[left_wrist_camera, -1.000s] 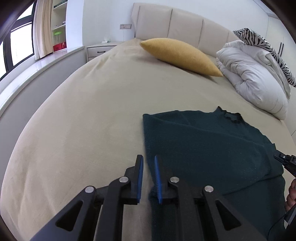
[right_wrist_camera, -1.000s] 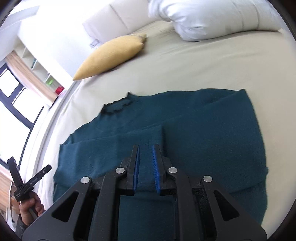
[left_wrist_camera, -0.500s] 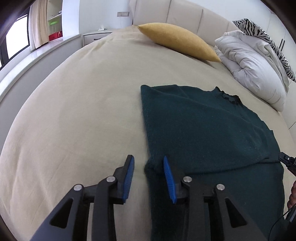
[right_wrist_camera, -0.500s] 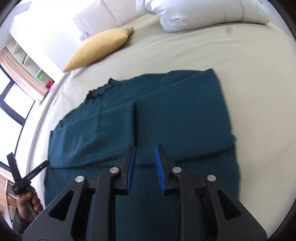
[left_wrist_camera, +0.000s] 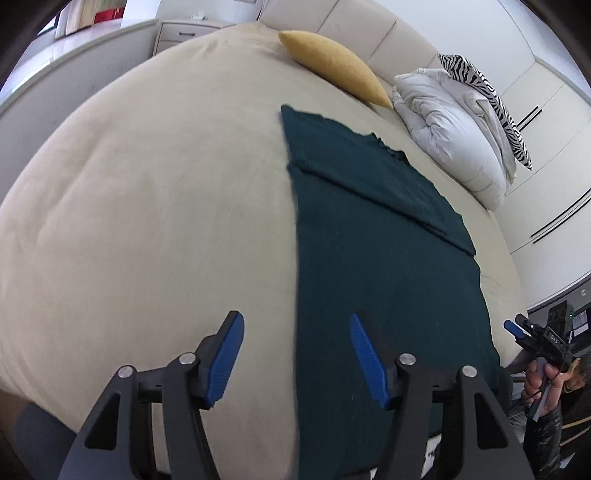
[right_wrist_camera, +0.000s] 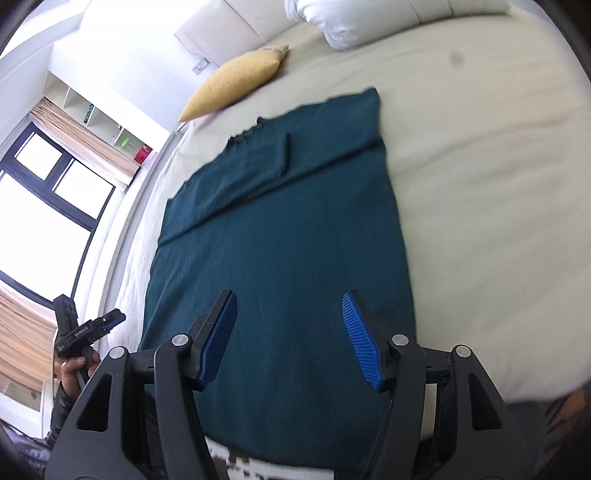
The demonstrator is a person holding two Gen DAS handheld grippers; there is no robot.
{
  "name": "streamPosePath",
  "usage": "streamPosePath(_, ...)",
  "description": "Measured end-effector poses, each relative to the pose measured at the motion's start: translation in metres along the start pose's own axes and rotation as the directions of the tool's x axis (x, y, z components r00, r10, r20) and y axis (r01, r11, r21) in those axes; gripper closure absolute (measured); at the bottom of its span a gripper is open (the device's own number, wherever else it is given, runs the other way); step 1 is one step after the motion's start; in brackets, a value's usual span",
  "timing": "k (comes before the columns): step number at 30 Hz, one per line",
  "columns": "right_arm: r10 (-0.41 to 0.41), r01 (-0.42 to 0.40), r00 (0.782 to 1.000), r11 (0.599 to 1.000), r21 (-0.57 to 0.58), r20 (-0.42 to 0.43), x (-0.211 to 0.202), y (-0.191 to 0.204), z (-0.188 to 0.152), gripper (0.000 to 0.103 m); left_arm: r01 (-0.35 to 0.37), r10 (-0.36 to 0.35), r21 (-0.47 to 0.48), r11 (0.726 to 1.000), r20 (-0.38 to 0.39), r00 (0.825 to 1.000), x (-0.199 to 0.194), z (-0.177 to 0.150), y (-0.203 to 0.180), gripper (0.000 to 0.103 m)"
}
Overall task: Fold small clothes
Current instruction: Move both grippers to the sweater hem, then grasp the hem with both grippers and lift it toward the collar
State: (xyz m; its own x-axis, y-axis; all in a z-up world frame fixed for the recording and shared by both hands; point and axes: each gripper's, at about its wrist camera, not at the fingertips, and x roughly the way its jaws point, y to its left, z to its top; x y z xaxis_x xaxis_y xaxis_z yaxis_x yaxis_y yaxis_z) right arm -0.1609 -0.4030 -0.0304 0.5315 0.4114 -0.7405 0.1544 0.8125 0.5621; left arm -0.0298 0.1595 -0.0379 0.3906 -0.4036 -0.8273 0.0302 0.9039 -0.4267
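Both grippers have pulled back and opened wide, empty; sleeves folded, next grip the sweater's (right_wrist_camera: 280, 236) near hem.

A wide bed (left_wrist_camera: 147, 192) with a beige cover fills most of the room. At its head stands a padded cream headboard (left_wrist_camera: 354, 33), with a mustard-yellow pillow (left_wrist_camera: 332, 66) lying in front of it. Beside the pillow sits a bundled white duvet (left_wrist_camera: 450, 129) with a zebra-striped cushion (left_wrist_camera: 491, 99) on top. A pale nightstand (left_wrist_camera: 184, 33) stands next to the headboard. White wardrobe doors (left_wrist_camera: 546, 147) line one wall. On the opposite side, daylight pours through a dark-framed window (right_wrist_camera: 48, 206) with tan curtains (right_wrist_camera: 85, 144), next to white open shelves (right_wrist_camera: 99, 114).
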Motion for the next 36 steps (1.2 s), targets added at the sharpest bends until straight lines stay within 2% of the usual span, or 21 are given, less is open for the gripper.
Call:
streamPosePath(3,0.012,-0.010,0.998,1.000,0.027,-0.054,-0.008,-0.013,-0.027,0.045,0.020,-0.022,-0.021,1.000,-0.062,0.998,0.000,-0.029,0.006,0.040)
streamPosePath(5,0.019,-0.015,0.996,0.999,0.047,-0.082,-0.011,-0.018,-0.040,0.045,0.052,-0.059,-0.069,0.996,-0.102,0.993,0.003,-0.045,0.013,0.040)
streamPosePath(9,0.009,0.000,0.992,0.997,0.072,-0.124,-0.024,-0.028,-0.061,0.045,0.103,-0.118,-0.098,0.990,-0.156,0.981,0.005,-0.063,0.011,0.040)
streamPosePath(13,-0.001,0.013,0.987,0.997,0.076,-0.159,-0.031,-0.029,-0.071,0.045,0.129,-0.148,-0.108,0.986,-0.198,0.969,0.010,-0.070,0.011,0.040)
streamPosePath(16,-0.051,0.069,0.981,0.994,0.090,-0.187,-0.030,-0.032,-0.070,0.045,0.139,-0.161,-0.118,0.983,-0.210,0.964,0.010,-0.069,0.012,0.042)
streamPosePath(18,-0.079,0.105,0.975,0.988,0.117,-0.207,-0.031,-0.039,-0.071,0.045,0.141,-0.164,-0.117,0.983,-0.220,0.962,0.011,-0.069,0.011,0.047)
streamPosePath(22,-0.142,0.191,0.943,0.972,0.139,-0.301,-0.022,-0.050,-0.075,0.045,0.145,-0.169,-0.117,0.983,-0.237,0.957,0.016,-0.069,0.010,0.058)
streamPosePath(25,-0.143,0.198,0.938,0.969,0.149,-0.317,-0.019,-0.051,-0.075,0.045,0.148,-0.175,-0.127,0.981,-0.234,0.956,0.014,-0.072,0.013,0.062)
streamPosePath(31,-0.147,0.214,0.910,0.967,0.137,-0.387,-0.004,-0.051,-0.071,0.045,0.158,-0.190,-0.148,0.976,-0.234,0.953,0.011,-0.074,0.021,0.069)
streamPosePath(34,-0.153,0.223,0.890,0.968,0.118,-0.429,0.008,-0.049,-0.066,0.045,0.157,-0.188,-0.145,0.977,-0.233,0.954,0.010,-0.075,0.022,0.071)
streamPosePath(36,-0.161,0.226,0.872,0.970,0.090,-0.462,0.014,-0.048,-0.064,0.047,0.154,-0.185,-0.145,0.977,-0.234,0.955,0.009,-0.076,0.022,0.076)
